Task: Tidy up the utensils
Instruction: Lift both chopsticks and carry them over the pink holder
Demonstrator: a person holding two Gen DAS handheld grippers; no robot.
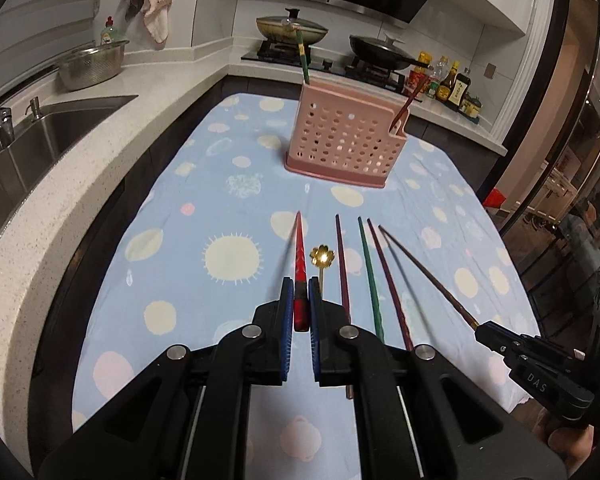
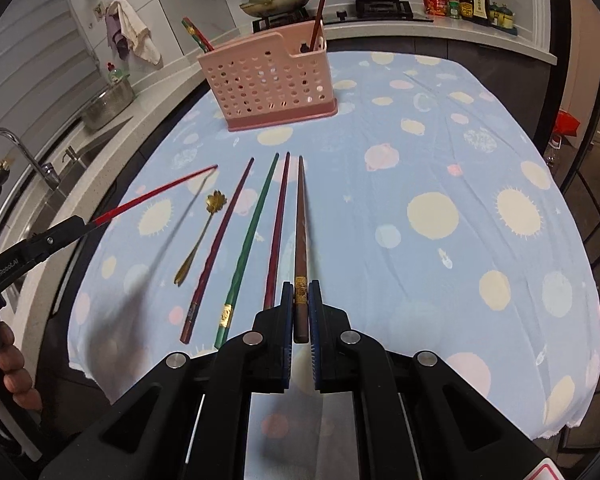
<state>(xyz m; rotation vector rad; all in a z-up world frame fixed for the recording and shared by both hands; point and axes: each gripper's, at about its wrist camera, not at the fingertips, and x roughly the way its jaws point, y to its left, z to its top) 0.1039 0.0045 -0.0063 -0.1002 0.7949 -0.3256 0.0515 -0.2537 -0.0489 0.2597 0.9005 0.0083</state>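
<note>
My left gripper (image 1: pixel 299 288) is shut on a red chopstick (image 1: pixel 300 252) and holds it above the cloth; the chopstick shows in the right wrist view (image 2: pixel 160 192) too. My right gripper (image 2: pixel 300 292) is shut on a brown chopstick (image 2: pixel 301 220), also raised. On the cloth lie a gold flower spoon (image 2: pixel 204 224), a maroon chopstick (image 2: pixel 224 236), a green chopstick (image 2: pixel 252 236) and another maroon chopstick (image 2: pixel 278 224). A pink perforated holder (image 1: pixel 346 138) (image 2: pixel 266 80) stands at the far end, with a green chopstick (image 1: pixel 302 54) and a dark red one (image 2: pixel 320 8) in it.
The table has a blue cloth with pale dots (image 2: pixel 440 160). A steel sink (image 1: pixel 40 136) and a colander (image 1: pixel 92 64) are on the counter to the left. The stove with two pans (image 1: pixel 292 28) and sauce bottles (image 1: pixel 448 84) lies behind the holder.
</note>
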